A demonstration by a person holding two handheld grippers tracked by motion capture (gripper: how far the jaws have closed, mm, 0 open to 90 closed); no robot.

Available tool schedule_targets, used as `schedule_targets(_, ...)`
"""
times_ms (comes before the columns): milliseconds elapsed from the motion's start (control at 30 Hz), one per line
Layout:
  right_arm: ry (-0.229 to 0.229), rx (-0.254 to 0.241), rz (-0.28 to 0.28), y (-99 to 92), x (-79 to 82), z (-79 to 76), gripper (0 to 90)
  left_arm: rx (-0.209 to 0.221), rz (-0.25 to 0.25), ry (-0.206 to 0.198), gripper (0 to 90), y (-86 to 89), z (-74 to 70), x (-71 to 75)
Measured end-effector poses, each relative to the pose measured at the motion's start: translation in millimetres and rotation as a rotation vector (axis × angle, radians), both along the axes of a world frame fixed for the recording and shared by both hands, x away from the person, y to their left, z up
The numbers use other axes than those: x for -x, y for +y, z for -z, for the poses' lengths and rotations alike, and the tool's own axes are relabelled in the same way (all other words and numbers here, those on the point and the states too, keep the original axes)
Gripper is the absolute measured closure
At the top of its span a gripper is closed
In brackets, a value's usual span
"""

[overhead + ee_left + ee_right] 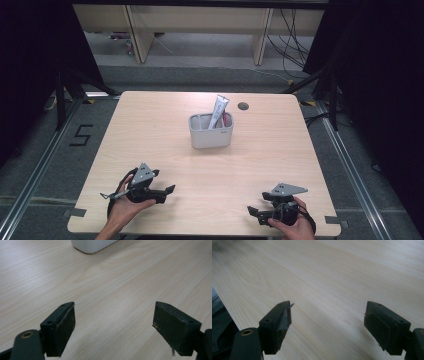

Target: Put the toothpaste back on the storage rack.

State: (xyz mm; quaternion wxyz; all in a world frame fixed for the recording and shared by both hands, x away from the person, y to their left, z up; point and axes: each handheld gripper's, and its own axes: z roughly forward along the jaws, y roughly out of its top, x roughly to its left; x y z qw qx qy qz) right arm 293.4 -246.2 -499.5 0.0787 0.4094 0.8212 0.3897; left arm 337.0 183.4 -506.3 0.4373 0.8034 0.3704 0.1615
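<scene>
Tube (pixel 219 112) is seen in the high view standing tilted in a grey holder (pixel 211 136) at the middle of the table (pixel 165 125), its top leaning out over the rim toward the far right. The left gripper (pixel 167 190) and right gripper (pixel 252 212) are held low near the near edge, well apart from the holder, both with jaws spread and nothing held. A hole (pixel 243 106) is seen just beyond the holder.

In the left gripper view, the jaws are opened wide over bare wood, and only a corner of the holder (pixel 92 245) is caught at the top. A reach from here could be misjudged: the holder may be nudged or slid if a jaw is brought against its wall instead of the tube.

In the right gripper view, the jaws are likewise wide and empty, pointed across the table toward its edge (pixel 222 302). Because the tube is slim and leaning, it could be tipped out, or the light holder lifted with it, if it is pinched off-centre or pulled at an angle.
</scene>
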Motion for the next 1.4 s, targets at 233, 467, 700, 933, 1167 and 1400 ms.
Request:
schedule_targets(233, 0.011, -0.005, 0.005, 1.5, 1.2, 0.1, 22.8, -0.011, 0.008, -0.006, 16.9, 0.7, 2.5, 9.4)
schedule_targets(467, 0.009, -0.014, -0.002, 2.9, 1.0, 1.0, 22.8, -0.027, 0.004, -0.016, 16.2, 1.0, 2.7, 19.3)
schedule_targets(700, 0.014, 0.004, -0.001, 5.6, 1.1, -0.7, 22.8, -0.1, 0.024, -0.023, 16.0, 2.1, 1.5, 29.9)
schedule_targets(933, 0.03, 0.005, -0.002, 6.2, 3.4, -0.3, 22.8, -0.125, 0.036, -0.01, 16.0, -2.7, 2.8, 36.6)
schedule_targets(1167, -0.002, 0.025, 0.003, 6.0, 2.1, 0.1, 22.8, -0.125, 0.042, -0.027, 16.0, -2.6, 2.2, 44.6)
schedule_targets(1400, -0.017, 0.033, -0.007, 5.8, 2.1, 0.0, 22.5, -0.128, 0.058, -0.023, 16.0, -2.6, 2.0, 54.5)
